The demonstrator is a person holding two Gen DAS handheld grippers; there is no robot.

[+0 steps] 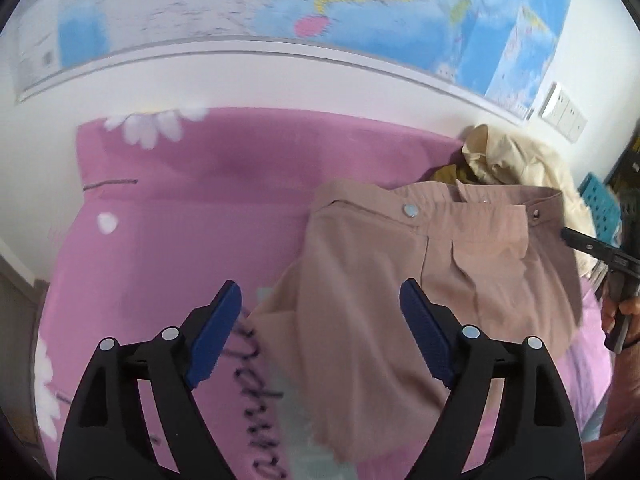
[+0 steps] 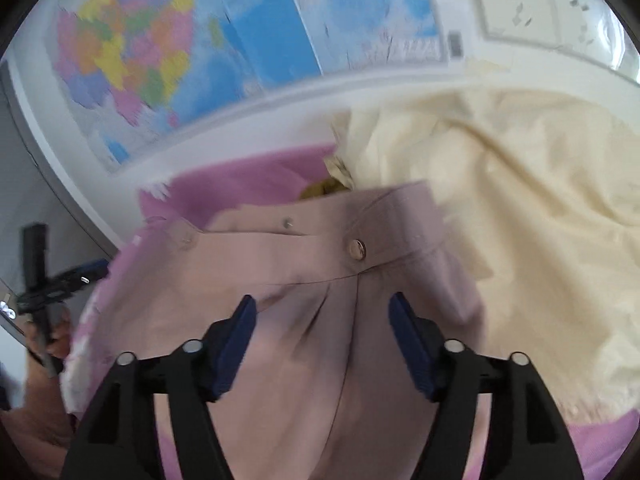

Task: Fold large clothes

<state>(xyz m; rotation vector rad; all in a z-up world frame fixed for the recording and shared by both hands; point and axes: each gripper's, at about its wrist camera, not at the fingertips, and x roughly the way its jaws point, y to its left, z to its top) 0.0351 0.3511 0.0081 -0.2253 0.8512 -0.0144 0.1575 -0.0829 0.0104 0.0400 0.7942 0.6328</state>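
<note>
A dusty-pink pair of trousers [image 1: 460, 264] lies on the pink bedsheet [image 1: 180, 220], waistband and snap buttons toward the wall. My left gripper [image 1: 320, 286] hovers open over the garment's left edge, nothing between its blue pads. In the right wrist view my right gripper [image 2: 322, 300] stands open just above the pleated front of the trousers [image 2: 304, 264], below the waistband, pads apart from the cloth. The right gripper [image 1: 592, 248] also shows at the right edge of the left wrist view, held by a hand. The left gripper [image 2: 60, 276] shows at the left edge of the right wrist view.
A crumpled cream garment [image 2: 520, 200] is heaped at the trousers' right, with an olive cloth [image 1: 452, 174] beneath it. A wall map [image 1: 360, 0] hangs behind the bed. Wall sockets [image 1: 562, 110] and a blue basket [image 1: 604, 208] sit at the far right.
</note>
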